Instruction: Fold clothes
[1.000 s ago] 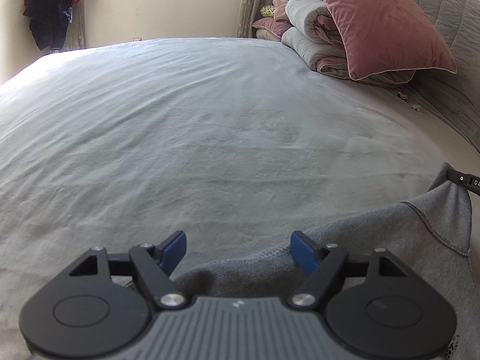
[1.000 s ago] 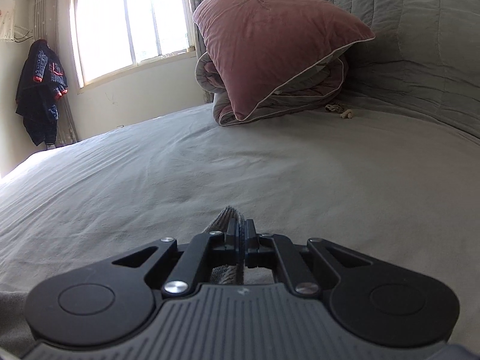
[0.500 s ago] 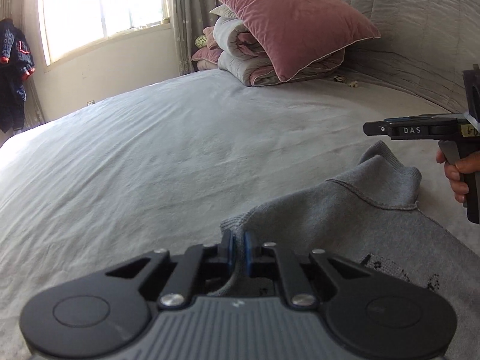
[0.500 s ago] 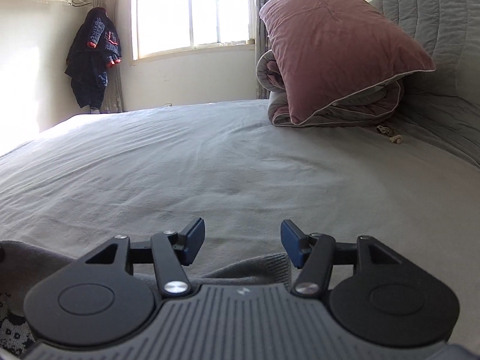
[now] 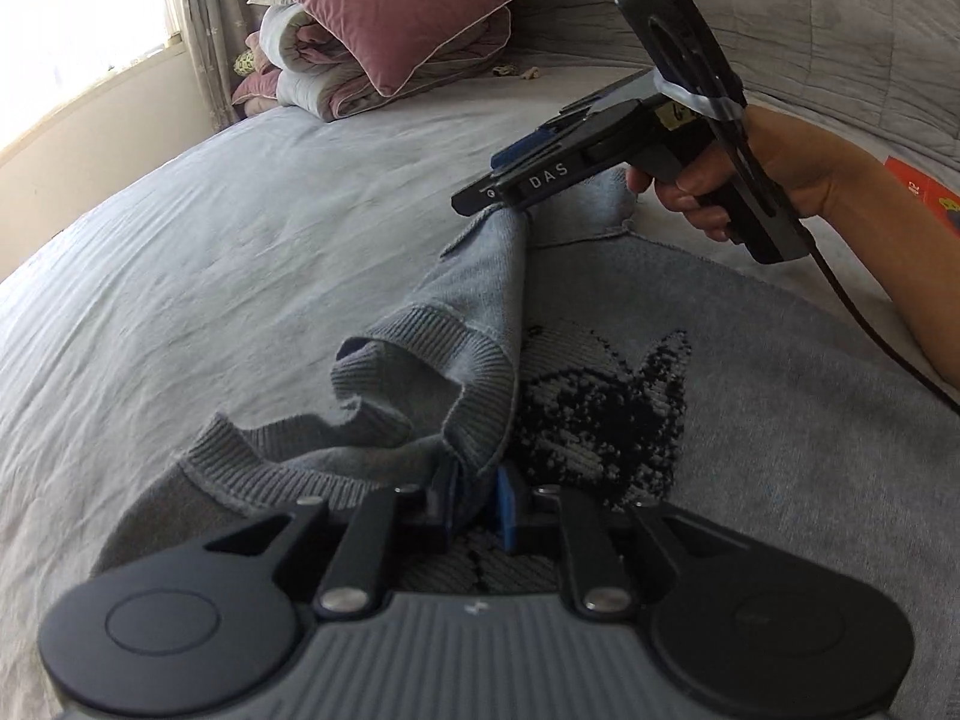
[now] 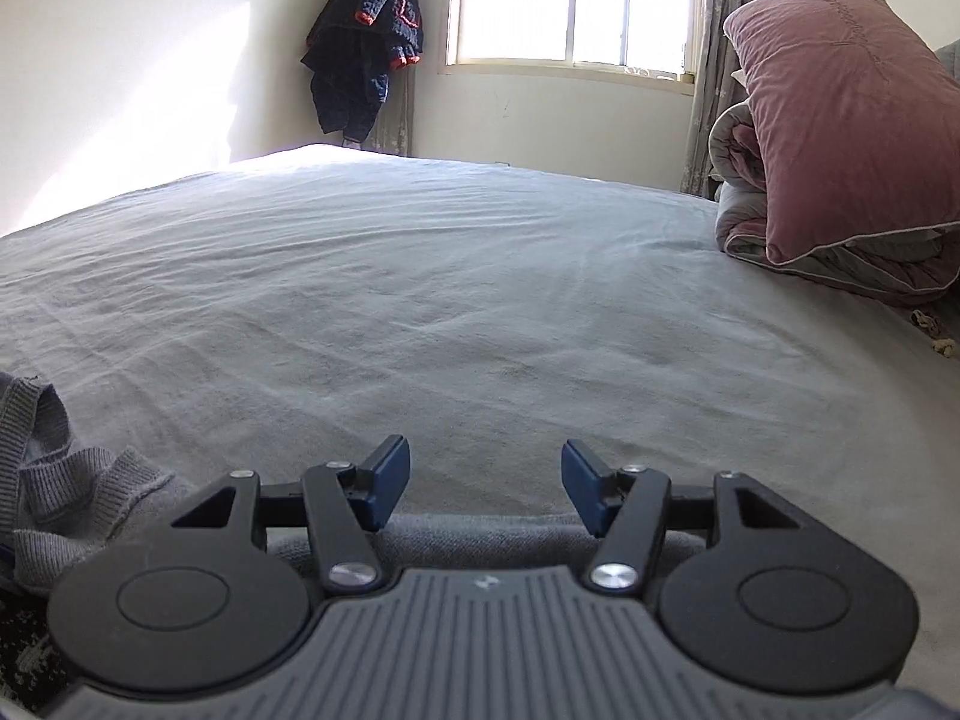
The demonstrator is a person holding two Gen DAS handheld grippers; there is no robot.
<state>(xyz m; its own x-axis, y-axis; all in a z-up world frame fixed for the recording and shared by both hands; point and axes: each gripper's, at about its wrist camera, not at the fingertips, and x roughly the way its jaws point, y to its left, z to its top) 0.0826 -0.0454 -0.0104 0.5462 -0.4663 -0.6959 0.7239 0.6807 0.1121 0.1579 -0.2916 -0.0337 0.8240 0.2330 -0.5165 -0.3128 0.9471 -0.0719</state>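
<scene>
A grey sweater (image 5: 750, 360) with a black knitted figure lies on the bed. My left gripper (image 5: 477, 501) is shut on a fold of the sweater beside its ribbed edge (image 5: 420, 348). It holds that fold raised above the patterned front. A hand (image 5: 780, 162) holds my right gripper (image 5: 510, 171) over the sweater's far part, where a peak of fabric rises to its underside. In the right wrist view my right gripper (image 6: 486, 480) is open. The sweater's edge (image 6: 480, 534) lies just below its blue pads (image 6: 384, 480), and ribbed fabric (image 6: 78, 486) bunches at the left.
The grey bedsheet (image 6: 420, 300) stretches wide ahead. A pink pillow (image 6: 840, 120) on a folded duvet (image 5: 312, 84) sits at the bed's head. A dark jacket (image 6: 366, 42) hangs by the window. A red box (image 5: 924, 192) lies at the far right. A cable (image 5: 870, 324) trails from the right gripper.
My left gripper shut on the sweater, then lifted the fold and carried it over the patterned front. My right gripper let go of the fabric and stays open.
</scene>
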